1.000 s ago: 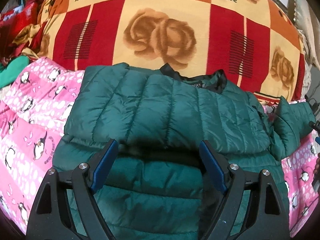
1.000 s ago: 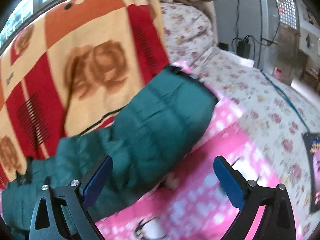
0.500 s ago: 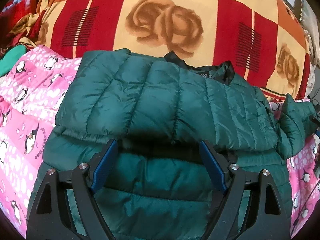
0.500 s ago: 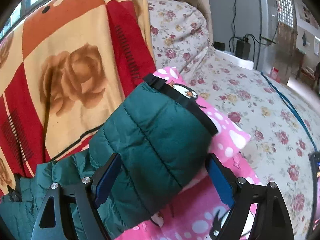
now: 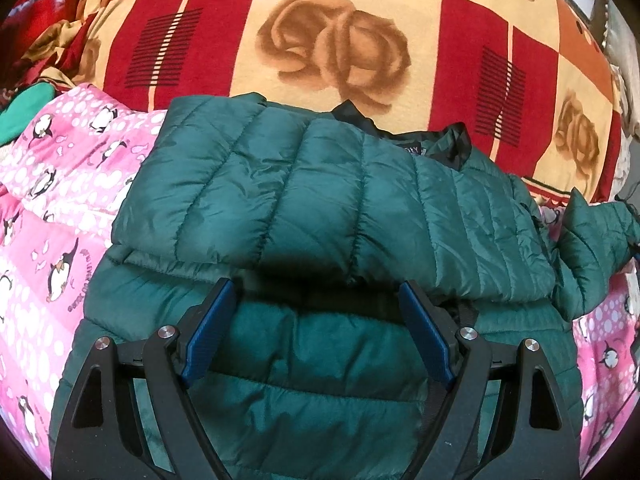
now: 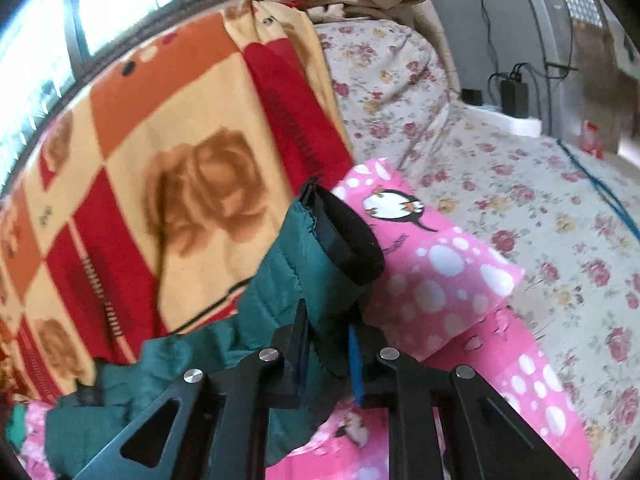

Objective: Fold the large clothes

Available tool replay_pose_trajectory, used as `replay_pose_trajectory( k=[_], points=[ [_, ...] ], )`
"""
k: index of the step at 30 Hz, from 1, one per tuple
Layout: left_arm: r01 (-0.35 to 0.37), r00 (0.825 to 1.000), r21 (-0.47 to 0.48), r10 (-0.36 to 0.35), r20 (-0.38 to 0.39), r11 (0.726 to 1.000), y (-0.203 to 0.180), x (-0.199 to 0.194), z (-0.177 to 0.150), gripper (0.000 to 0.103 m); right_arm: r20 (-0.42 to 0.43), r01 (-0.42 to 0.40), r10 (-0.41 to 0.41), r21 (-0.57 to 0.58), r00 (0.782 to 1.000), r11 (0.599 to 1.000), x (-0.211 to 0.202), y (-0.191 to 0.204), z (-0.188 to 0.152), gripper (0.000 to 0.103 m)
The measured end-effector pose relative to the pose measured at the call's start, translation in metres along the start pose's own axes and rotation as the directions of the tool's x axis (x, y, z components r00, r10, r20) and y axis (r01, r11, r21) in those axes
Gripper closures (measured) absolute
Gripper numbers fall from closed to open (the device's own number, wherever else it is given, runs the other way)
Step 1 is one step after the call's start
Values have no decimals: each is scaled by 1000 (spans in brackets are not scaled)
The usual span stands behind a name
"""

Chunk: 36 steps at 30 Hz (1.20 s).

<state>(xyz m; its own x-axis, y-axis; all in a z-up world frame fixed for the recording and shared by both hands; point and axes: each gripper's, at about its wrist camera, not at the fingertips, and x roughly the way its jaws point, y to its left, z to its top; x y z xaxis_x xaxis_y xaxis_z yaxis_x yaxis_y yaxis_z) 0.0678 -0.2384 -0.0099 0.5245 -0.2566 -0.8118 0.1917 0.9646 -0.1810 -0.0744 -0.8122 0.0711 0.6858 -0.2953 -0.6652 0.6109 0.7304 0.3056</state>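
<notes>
- The green puffer jacket [image 5: 320,208] lies spread on the pink penguin blanket [image 5: 60,208], its black-lined collar [image 5: 440,140] toward the rose-patterned blanket [image 5: 332,48] that rises behind it.
- One side of the jacket is folded across its body, and the fold's lower edge runs just beyond the left claw [image 5: 316,300].
- The left claw stands wide above the jacket's lower half, its blue pads [image 5: 208,336] apart, nothing pinched between them.
- At the jacket's right side the sleeve [image 6: 304,280] sticks out past the body.
- The right claw [image 6: 328,340] has just been closing and now grips that sleeve a little below its black cuff [image 6: 352,236], the quilted fabric squeezed between the pads.
- The cuff end stands up from the claw, tilted toward the rose-patterned blanket, and seems lifted off the pink penguin blanket, though blur makes this hard to confirm.
- Beyond the cuff, the floral bedsheet [image 6: 520,200] covers the rest of the bed.
</notes>
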Motion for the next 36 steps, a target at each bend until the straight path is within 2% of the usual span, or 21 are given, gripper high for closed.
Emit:
replay_pose_trajectory(
  k=[5, 9, 11, 13, 19, 23, 24, 25, 28, 36],
  points=[
    [5, 1000, -11, -5, 2, 1000, 2, -3, -1, 19, -52, 3, -3, -5, 999, 1000, 10, 7, -2, 88],
    [2, 1000, -4, -2, 3, 1000, 2, -4, -1, 19, -73, 61, -59, 15, 996, 998, 24, 0, 0, 87],
    [-1, 1000, -3, 1, 3, 1000, 3, -2, -1, 19, -95, 74, -70, 40, 993, 996, 33, -6, 0, 82],
    [-4, 1000, -8, 4, -4, 1000, 4, 1, -2, 19, -102, 65, -58, 68, 993, 996, 37, -13, -2, 66],
    [-11, 1000, 1, 11, -8, 1000, 2, 5, -3, 19, -82, 49, -46, 34, 996, 998, 45, -15, -3, 64],
    [-21, 1000, 15, 22, -11, 1000, 0, 7, -3, 19, -74, 17, -13, 55, 997, 998, 52, -15, -1, 64],
    [-21, 1000, 15, 21, -9, 1000, 0, 7, -3, 19, -67, 3, 1, 70, 998, 998, 51, -16, -1, 68],
    [-20, 1000, 14, 20, -10, 1000, 0, 7, -3, 19, -64, -26, 32, 86, 997, 996, 49, -16, -2, 79],
    [-15, 1000, 9, 15, -9, 1000, 1, 6, -3, 19, -66, -84, 89, 76, 994, 994, 42, -11, -7, 84],
    [-28, 999, 21, 27, 26, 999, 1, -10, 1, 19, -29, -239, 241, 50, 970, 970, -11, 28, -11, 86]
  ],
)
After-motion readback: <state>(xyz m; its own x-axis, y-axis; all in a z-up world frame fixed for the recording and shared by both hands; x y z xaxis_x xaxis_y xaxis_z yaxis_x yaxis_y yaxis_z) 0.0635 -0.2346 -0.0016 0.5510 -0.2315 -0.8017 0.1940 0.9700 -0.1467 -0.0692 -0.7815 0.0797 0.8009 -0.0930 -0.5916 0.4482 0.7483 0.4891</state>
